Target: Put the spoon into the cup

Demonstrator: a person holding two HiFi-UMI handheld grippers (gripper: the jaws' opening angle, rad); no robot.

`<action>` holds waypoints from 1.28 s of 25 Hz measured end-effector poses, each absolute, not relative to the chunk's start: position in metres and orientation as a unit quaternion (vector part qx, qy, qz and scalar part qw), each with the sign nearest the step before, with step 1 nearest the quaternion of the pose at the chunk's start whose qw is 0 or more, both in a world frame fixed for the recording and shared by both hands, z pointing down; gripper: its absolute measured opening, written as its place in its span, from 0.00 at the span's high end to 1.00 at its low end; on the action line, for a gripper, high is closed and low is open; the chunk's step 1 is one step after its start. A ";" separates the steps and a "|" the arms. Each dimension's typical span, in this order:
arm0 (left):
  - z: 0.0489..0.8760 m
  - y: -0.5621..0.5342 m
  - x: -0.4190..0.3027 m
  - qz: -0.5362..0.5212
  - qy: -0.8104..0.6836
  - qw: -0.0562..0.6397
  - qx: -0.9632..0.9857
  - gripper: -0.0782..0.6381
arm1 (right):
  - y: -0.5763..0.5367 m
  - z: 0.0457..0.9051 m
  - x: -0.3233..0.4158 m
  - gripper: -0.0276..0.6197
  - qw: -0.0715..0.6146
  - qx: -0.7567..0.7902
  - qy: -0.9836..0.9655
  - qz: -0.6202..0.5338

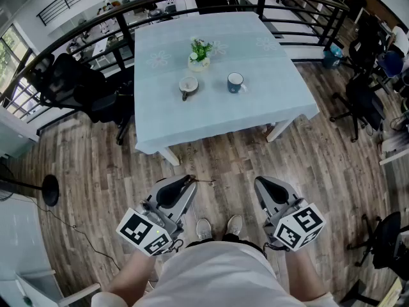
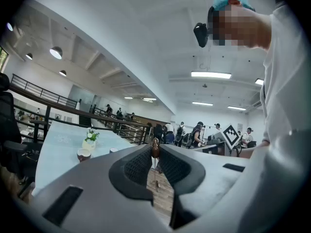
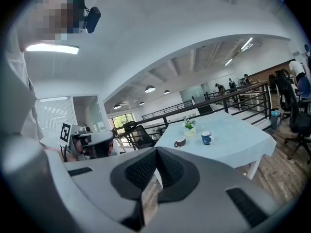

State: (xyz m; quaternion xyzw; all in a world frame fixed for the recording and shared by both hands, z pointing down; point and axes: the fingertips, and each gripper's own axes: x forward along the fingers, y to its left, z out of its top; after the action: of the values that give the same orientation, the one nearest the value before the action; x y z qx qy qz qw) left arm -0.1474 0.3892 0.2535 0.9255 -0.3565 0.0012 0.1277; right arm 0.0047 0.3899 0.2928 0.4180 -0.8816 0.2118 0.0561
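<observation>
Both grippers hang over the wooden floor, well short of the table (image 1: 217, 123). My left gripper (image 1: 190, 179) is shut on a small brown spoon (image 1: 203, 181). In the left gripper view the spoon's bowl (image 2: 155, 148) sticks up between the jaw tips and its thin handle hangs below. My right gripper (image 1: 259, 181) is shut with nothing in it, its tips (image 3: 156, 150) meeting. On the light blue cloth stand a brown-and-white cup (image 1: 188, 85) and a blue cup (image 1: 236, 82). The right gripper view shows the brown cup (image 3: 180, 141) and the blue cup (image 3: 206, 138) too.
A small vase of flowers (image 1: 199, 55) stands behind the cups. Black office chairs (image 1: 70, 82) sit left of the table, and a dark railing (image 1: 96, 24) curves round behind it. More chairs (image 1: 361, 101) are at the right. A round lamp base (image 1: 50, 190) rests on the floor at the left.
</observation>
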 end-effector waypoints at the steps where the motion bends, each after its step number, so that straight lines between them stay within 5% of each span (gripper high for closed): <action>1: 0.253 0.388 -0.147 0.002 -0.357 0.128 0.925 0.81 | 0.389 0.293 0.005 0.92 0.056 0.417 -0.882 0.213; 32: 0.263 0.374 -0.052 0.017 -0.408 0.114 0.905 0.81 | 0.363 0.310 0.117 0.92 0.053 0.401 -0.885 0.232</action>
State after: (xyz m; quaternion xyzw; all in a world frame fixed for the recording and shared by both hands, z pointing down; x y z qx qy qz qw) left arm -0.0516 0.3741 0.2631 0.9055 -0.4084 0.0168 0.1143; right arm 0.1169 0.3632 0.3100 0.4014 -0.8845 0.2315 0.0534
